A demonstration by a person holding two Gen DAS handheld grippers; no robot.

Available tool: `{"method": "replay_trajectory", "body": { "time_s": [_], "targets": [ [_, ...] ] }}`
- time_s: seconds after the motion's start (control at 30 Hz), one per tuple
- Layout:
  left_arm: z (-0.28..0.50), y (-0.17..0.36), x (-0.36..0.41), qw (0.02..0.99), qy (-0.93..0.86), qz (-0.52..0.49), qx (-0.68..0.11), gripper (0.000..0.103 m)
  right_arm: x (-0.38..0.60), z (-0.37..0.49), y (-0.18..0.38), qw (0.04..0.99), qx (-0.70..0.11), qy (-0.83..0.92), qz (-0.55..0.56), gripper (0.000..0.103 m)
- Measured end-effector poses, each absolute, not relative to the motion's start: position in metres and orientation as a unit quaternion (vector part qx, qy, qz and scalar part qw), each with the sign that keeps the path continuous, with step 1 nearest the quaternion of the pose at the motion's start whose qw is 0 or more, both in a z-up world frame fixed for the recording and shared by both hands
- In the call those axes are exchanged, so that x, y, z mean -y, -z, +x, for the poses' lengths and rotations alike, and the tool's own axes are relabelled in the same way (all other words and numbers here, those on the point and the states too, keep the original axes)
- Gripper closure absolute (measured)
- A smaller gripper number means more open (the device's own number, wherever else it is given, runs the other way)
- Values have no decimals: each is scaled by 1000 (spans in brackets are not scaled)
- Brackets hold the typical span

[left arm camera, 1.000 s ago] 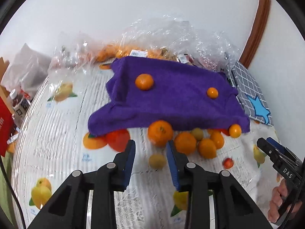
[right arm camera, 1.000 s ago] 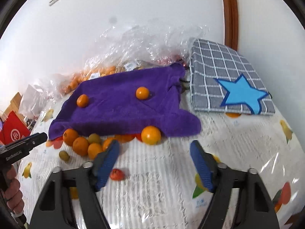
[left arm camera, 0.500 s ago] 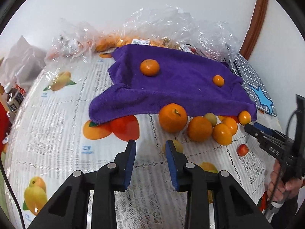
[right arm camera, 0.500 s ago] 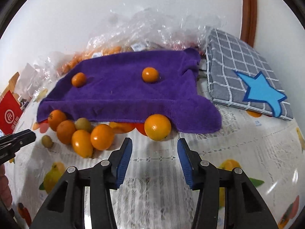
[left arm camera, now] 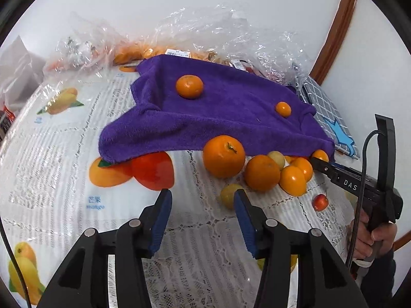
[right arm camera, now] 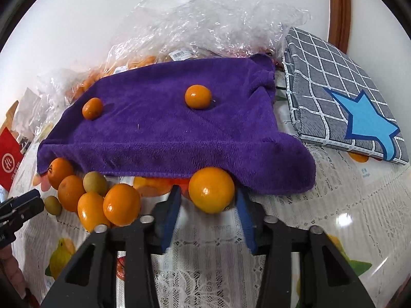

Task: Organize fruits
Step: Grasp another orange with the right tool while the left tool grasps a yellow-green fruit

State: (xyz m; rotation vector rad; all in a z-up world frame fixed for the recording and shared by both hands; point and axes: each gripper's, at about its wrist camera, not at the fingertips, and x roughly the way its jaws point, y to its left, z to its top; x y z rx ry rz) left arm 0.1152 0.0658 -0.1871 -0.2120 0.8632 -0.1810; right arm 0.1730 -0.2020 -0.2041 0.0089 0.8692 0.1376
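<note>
White wall and a brown door frame [right arm camera: 339, 7] back a surface [left arm camera: 64, 169] under a lace cloth printed with fruit, where a purple towel [right arm camera: 164, 128] lies spread in front of crumpled clear plastic bags [right arm camera: 205, 23] and beside a grey checked cloth with a blue star [right arm camera: 344, 102]. Two small oranges already rest on the towel, one toward each end [right arm camera: 198, 96] [right arm camera: 92, 108], so the sorting seems to be under way with most of the fruit still loose along the towel's near edge. The right tool [right arm camera: 208, 205] has just been closing around the large orange [right arm camera: 211, 190] that sits touching that edge; its blue pads flank the fruit, but whether they press on it yet I cannot tell, as a sliver of gap seems to remain on the left side. The left tool [left arm camera: 203, 205] has just been opening and holds nothing; a small yellow-green fruit [left arm camera: 230, 195] lies just beyond its right finger, partly hidden by it, with a bigger orange [left arm camera: 223, 156] and a cluster of oranges [left arm camera: 280, 172] near behind, and a small red fruit [left arm camera: 320, 202] off to the right. The step in hand looks like a pickup by each tool. Next, the right one likely needs to finish its squeeze firmly enough that the round, smooth orange does not roll out, then lift and carry it up onto the towel; the left likely needs to shift right to centre on the small fruit before closing.
</note>
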Motion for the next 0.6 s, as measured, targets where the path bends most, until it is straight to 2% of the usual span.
{"method": "replay_trajectory", "body": {
  "time_s": [0.6],
  "targets": [
    [106,187,-62,897,121,-124,-408,54,224,126,197,918,-387,-85,35,68]
  ]
}}
